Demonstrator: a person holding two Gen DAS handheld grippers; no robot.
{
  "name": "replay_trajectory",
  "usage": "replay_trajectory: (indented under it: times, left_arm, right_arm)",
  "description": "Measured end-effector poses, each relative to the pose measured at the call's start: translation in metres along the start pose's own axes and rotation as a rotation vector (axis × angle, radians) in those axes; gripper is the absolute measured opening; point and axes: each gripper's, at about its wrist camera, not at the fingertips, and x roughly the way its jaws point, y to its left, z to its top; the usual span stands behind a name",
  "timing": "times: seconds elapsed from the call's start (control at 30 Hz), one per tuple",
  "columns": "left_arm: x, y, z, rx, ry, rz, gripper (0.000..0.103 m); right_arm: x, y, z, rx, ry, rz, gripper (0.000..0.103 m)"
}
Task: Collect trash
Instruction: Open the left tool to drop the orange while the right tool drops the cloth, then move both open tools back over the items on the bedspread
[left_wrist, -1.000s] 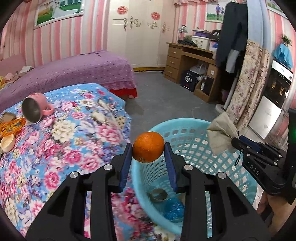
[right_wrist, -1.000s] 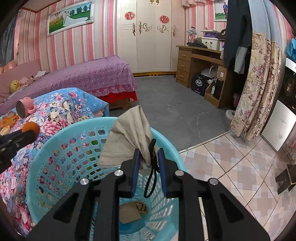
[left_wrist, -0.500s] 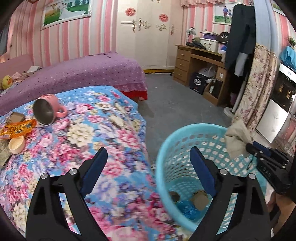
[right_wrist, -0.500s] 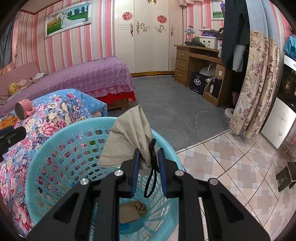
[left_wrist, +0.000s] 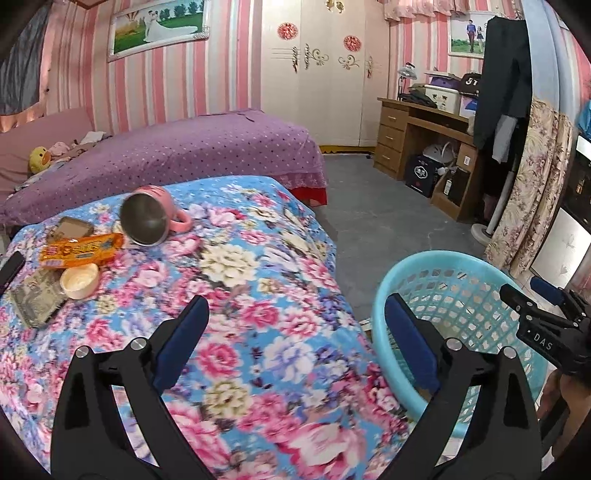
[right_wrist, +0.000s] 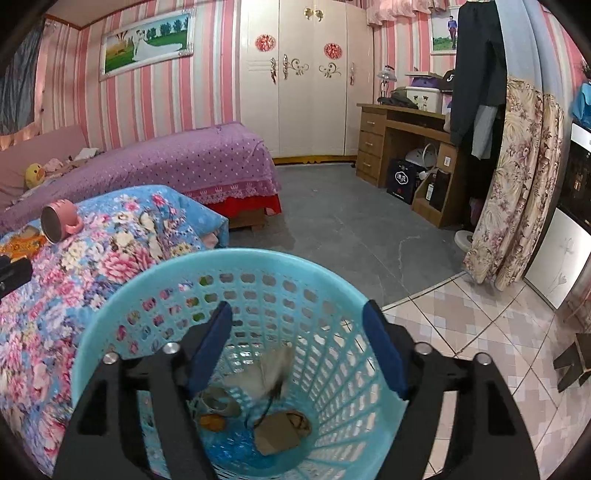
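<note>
**Both grippers empty over bed and basket**

Your right gripper (right_wrist: 297, 347) hangs over the blue basket (right_wrist: 110, 321), jaws opening with nothing between them; a blurred grey cloth (right_wrist: 271, 373) sits inside above the other trash. Your left gripper (left_wrist: 295, 341) is opening too, empty, over the floral bedspread (left_wrist: 258, 273). Farther off lie an orange wrapper (left_wrist: 81, 251) and a pink mug (left_wrist: 149, 218).

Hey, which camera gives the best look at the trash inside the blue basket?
The right wrist view: it looks down into the blue basket at the trash on its bottom. The left wrist view shows only the basket's rim and lattice wall, not the contents.
</note>
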Motion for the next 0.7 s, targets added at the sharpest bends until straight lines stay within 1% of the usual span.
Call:
replay_trajectory:
  times: [0.07, 0.1, 0.17, 0.2, 0.3, 0.4, 0.7]
  left_arm:
    - [-0.006, 0.006, 0.001, -0.001, -0.012, 0.005, 0.094]
    - [-0.009, 0.009, 0.001, -0.001, -0.017, 0.010, 0.095]
    - [-0.013, 0.016, 0.001, -0.001, -0.019, 0.017, 0.095]
    - [-0.015, 0.019, 0.001, 0.000, -0.020, 0.021, 0.095]
    - [-0.021, 0.031, 0.002, 0.000, -0.025, 0.036, 0.095]
    - [-0.027, 0.044, 0.003, -0.008, -0.033, 0.051, 0.096]
    - [-0.044, 0.102, 0.006, -0.037, -0.055, 0.113, 0.097]
  right_arm:
    - [-0.002, 0.005, 0.001, -0.002, -0.008, -0.017, 0.083]
    - [-0.003, 0.007, 0.002, -0.001, -0.013, -0.023, 0.088]
    - [-0.009, 0.010, 0.004, 0.008, -0.029, -0.032, 0.094]
    - [-0.012, 0.013, 0.006, 0.019, -0.038, -0.039, 0.099]
    - [-0.018, 0.021, 0.011, 0.043, -0.045, -0.035, 0.099]
    - [-0.020, 0.035, 0.015, 0.041, -0.043, -0.033, 0.099]
    - [-0.020, 0.082, 0.025, 0.045, -0.057, 0.013, 0.099]
